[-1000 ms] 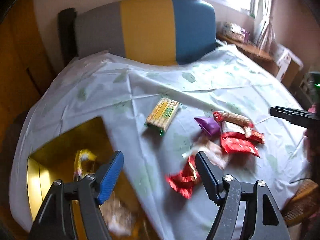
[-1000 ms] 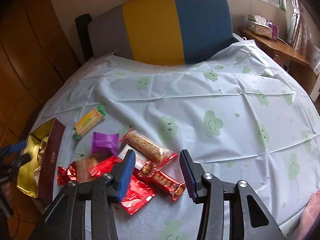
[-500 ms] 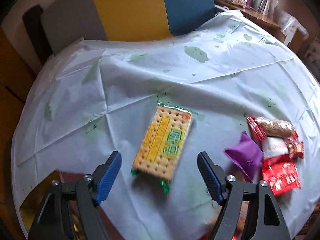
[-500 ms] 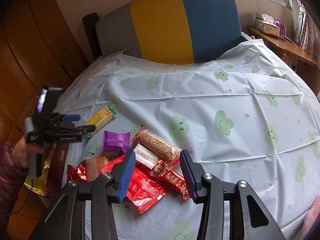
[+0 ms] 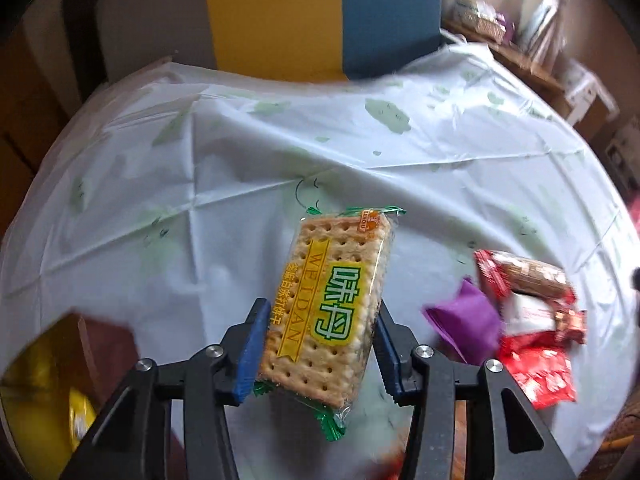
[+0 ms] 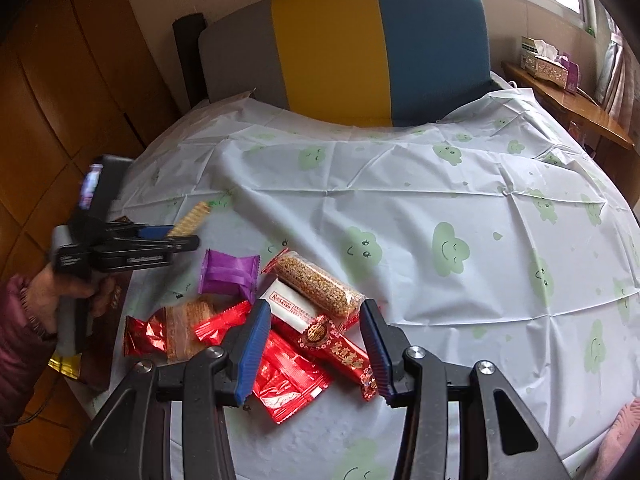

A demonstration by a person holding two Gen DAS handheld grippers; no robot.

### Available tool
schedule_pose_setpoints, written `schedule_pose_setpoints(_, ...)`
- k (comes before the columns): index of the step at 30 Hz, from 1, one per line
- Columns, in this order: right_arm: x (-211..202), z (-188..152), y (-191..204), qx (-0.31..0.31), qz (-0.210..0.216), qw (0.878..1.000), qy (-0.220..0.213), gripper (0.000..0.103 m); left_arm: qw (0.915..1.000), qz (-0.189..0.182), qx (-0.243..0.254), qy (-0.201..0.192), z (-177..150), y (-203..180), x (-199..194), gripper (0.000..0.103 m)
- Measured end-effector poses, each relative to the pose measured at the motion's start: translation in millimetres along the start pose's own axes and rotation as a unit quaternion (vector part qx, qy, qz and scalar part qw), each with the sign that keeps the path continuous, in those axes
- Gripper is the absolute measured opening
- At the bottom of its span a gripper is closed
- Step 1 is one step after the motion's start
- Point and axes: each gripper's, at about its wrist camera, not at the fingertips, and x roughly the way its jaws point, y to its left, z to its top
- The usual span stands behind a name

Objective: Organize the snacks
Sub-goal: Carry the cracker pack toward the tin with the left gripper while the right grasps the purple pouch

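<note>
A pack of crackers [image 5: 332, 300] with a yellow and green label sits between the blue pads of my left gripper [image 5: 318, 340]. The jaws are closing and the pads press on its long sides. In the right wrist view the cracker pack [image 6: 192, 216] tilts up off the cloth in the left gripper [image 6: 176, 238]. My right gripper [image 6: 314, 344] hangs open above a pile of snacks: a purple packet [image 6: 230, 274], a sesame bar [image 6: 320, 284], a white bar [image 6: 288, 308] and red packets [image 6: 288, 376]. Nothing is between its pads.
A gold box [image 5: 36, 392] with a dark red rim stands at the table's left edge. A grey, yellow and blue chair [image 6: 340, 52] is behind the round table with its cloud-print cloth [image 6: 440, 208]. A wooden shelf with a tissue box [image 6: 544, 64] is at the right.
My left gripper moved from above the gold box over to the cracker pack, came down around it and closed on its sides. The right gripper stayed over the pile.
</note>
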Motion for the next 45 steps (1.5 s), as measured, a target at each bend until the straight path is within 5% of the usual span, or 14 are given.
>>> schedule_pose_setpoints(7, 19, -10, 17, -0.035, 0.015, 0.998, 0.045, 0.047, 0.9977, -0.020, -0.024, -0.060, -44, -5, -68, 0.050)
schedule_pose_setpoints(13, 37, -9, 45, -0.032, 0.080, 0.993, 0.078, 0.047, 0.9927, -0.030, -0.067, -0.096, -87, 9, -112, 0.050)
schedule_pose_setpoints(18, 66, 8, 73, -0.028, 0.094, 0.992, 0.082, 0.072, 0.9894, -0.031, -0.090, -0.109, -112, 25, -131, 0.050)
schedule_pose_setpoints(30, 137, 29, 70, 0.048, 0.067, 0.990, 0.118, 0.072, 0.9740, -0.008, -0.183, -0.133, -182, 94, -180, 0.050)
schedule_pose_setpoints(36, 143, 28, 79, 0.017, 0.034, 0.994, 0.100, 0.047, 0.9538, 0.007, -0.273, -0.125, -215, 143, -183, 0.050)
schedule_pose_setpoints(41, 142, 25, 86, -0.023, 0.014, 0.995, 0.096, 0.047, 0.9326, -0.038, -0.339, -0.117, -206, 163, -165, 0.050)
schedule_pose_setpoints(45, 142, 27, 83, -0.024, 0.020, 0.994, 0.102, 0.048, 0.9335, -0.051, -0.333, -0.124, -177, 159, -154, 0.051)
